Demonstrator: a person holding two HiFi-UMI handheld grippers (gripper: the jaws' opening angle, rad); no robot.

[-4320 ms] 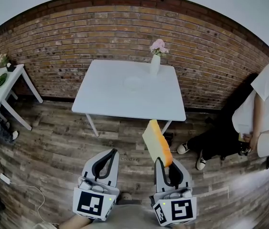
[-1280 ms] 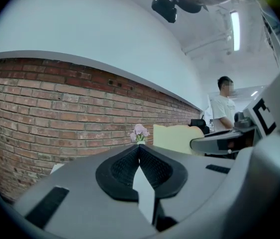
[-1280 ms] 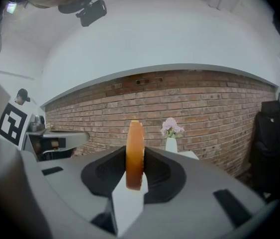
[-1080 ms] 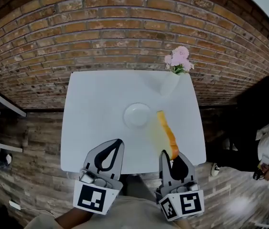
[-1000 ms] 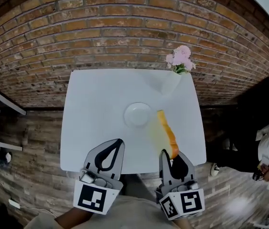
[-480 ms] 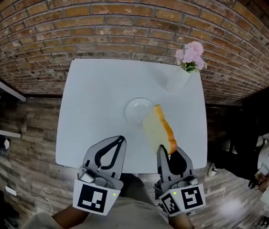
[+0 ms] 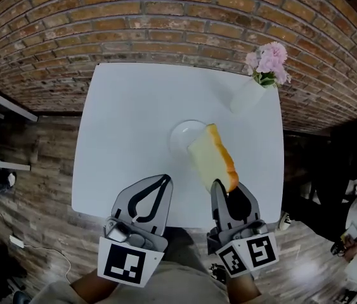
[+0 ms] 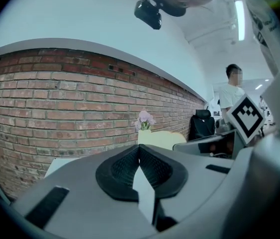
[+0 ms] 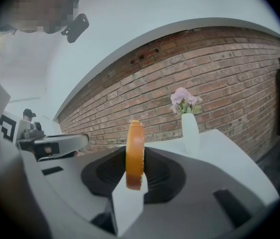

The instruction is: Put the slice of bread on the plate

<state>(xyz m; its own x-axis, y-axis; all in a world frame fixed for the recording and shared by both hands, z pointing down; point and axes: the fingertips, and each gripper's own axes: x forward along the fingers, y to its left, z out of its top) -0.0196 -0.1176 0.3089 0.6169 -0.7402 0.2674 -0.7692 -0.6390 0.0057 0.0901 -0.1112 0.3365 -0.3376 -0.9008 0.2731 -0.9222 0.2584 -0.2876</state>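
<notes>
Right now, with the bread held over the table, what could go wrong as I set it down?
The slice of bread stands on edge, pinched only at its lower end by the right gripper; released like this it could topple off the plate, whose right rim it seems to overlap. The vase stands beyond it to the right; a wide swing might tip it.

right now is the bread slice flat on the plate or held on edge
Held on edge: the right gripper clamps the bread slice upright; the plate is bare.
</notes>
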